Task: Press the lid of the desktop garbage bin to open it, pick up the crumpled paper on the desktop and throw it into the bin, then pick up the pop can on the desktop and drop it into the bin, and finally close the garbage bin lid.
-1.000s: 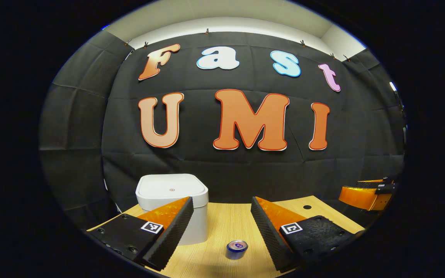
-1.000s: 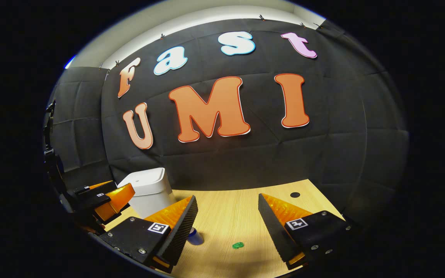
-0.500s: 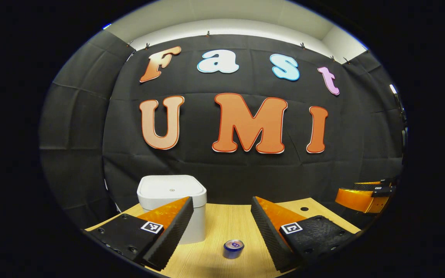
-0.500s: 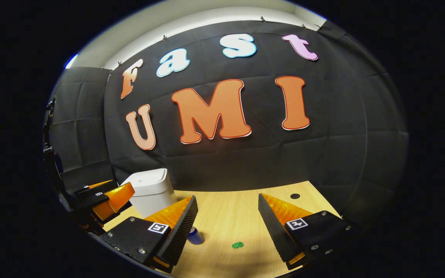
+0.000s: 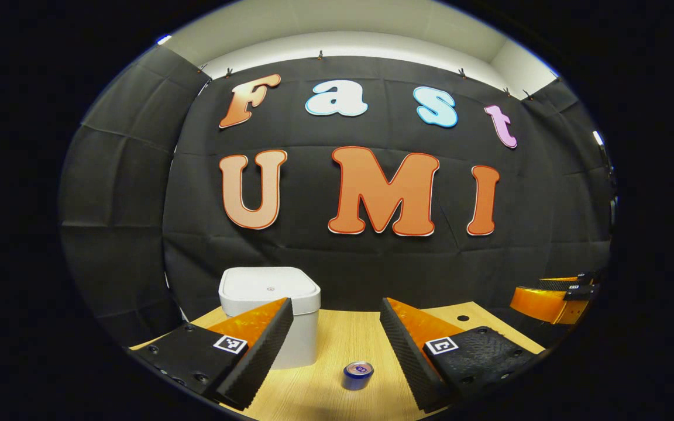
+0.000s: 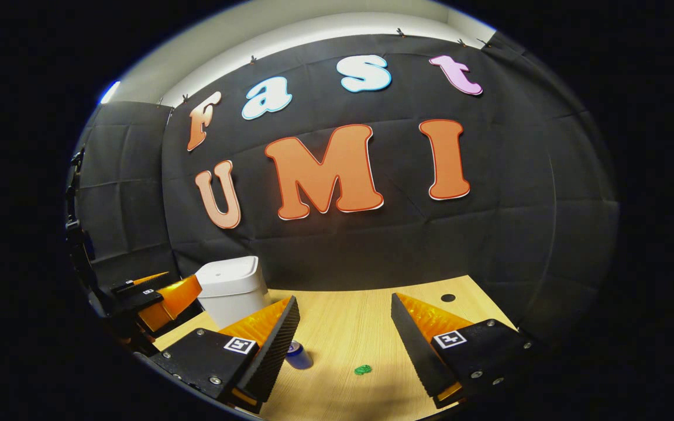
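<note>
Garbage bin, white with rounded corners, stands on the wooden desktop near the black cloth wall, its lid down flat. In the left gripper view we see the left gripper held above the near edge of the desktop, its two fingers spread wide with nothing between them; the bin lies behind its left finger and is partly hidden by it. A pop can stands upright on the desktop in the gap between the fingers, well apart from both and just beside the bin. At the right edge of this view we see part of the other gripper.

In the right gripper view the right gripper also has its fingers wide apart and empty. We note the can beside its left finger, and a small green object on the wood between the fingers; we cannot tell what it is. The bin stands farther back at left, with the left gripper just in front of it.
</note>
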